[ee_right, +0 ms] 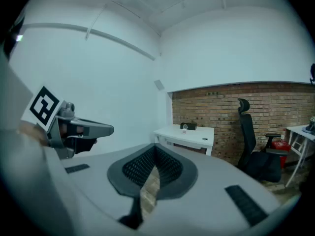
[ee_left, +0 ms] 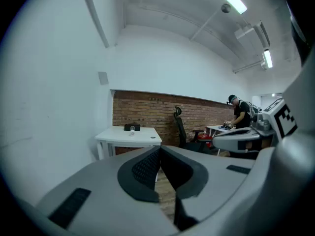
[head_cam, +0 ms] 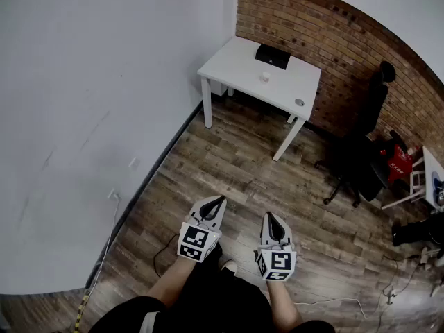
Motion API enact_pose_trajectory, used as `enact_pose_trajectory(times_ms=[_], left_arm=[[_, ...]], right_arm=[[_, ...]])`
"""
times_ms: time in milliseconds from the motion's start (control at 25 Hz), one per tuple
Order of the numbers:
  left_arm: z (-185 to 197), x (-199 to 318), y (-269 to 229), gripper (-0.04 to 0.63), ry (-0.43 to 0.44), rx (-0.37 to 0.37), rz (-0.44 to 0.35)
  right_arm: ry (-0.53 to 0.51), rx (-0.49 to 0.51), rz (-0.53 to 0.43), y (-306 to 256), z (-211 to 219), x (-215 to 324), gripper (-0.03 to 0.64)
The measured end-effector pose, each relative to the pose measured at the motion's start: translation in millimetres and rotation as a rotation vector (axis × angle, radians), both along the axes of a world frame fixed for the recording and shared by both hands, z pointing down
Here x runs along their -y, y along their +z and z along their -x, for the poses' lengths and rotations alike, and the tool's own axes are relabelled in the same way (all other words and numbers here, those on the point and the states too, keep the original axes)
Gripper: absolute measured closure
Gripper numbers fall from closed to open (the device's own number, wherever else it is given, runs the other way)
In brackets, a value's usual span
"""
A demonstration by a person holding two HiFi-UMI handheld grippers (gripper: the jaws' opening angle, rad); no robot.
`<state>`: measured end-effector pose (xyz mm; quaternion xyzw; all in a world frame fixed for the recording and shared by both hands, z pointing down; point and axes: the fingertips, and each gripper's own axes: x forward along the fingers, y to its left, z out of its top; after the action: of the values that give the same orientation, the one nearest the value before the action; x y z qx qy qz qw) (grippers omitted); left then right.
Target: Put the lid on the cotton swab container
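Far across the room stands a white table (head_cam: 236,68). On it I see a small clear cotton swab container (head_cam: 265,77) and, near the table's right corner, a small round lid (head_cam: 300,103). The container (ee_left: 132,132) and lid (ee_left: 153,137) are tiny in the left gripper view; the right gripper view also shows the container (ee_right: 185,129) and lid (ee_right: 204,139). My left gripper (head_cam: 220,200) and right gripper (head_cam: 269,216) hang side by side over the wooden floor, far from the table. Both are shut with nothing between the jaws.
A black box (head_cam: 272,55) sits at the table's back edge against the brick wall (head_cam: 333,54). A black office chair (head_cam: 361,151) stands right of the table, by a second desk (head_cam: 430,175). A person (ee_left: 241,113) works at the far right. Cables (head_cam: 388,293) lie on the floor.
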<state>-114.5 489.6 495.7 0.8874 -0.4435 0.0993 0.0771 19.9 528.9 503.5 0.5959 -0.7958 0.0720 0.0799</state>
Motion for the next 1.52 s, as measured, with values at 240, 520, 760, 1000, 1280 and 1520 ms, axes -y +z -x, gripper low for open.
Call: enact_pose_trajectory(times_ms=[240,520,760,1000,1280,1520], left_arm=[[-8,-48,-2,0.581,-0.001,0.0,0.009],[-10,-68,3,0.581,-0.011,0.003,0.014],[-15,-68,2,0.581,-0.01,0.003,0.015],[-13,-59,3,0.581,-0.003,0.009,0.007],[-10,-30,5,0.581,0.004,0.007,0.012],[-19,0,4,0.581,0.016,-0.002,0.019]], right_arm=[[0.042,0.019,0.004,-5,-14,-43,0.595],[0.053,0.053,0.002,-3,-19,-60,0.595],[0.053,0.059,0.011,-3,-24,-59,0.595],[0.051,0.063,0.016,2,-19,-48,0.595],[0.049,0.061,0.013,1,-13,-21,0.595],[0.057,0.051,0.015,-1,-18,6,0.595]])
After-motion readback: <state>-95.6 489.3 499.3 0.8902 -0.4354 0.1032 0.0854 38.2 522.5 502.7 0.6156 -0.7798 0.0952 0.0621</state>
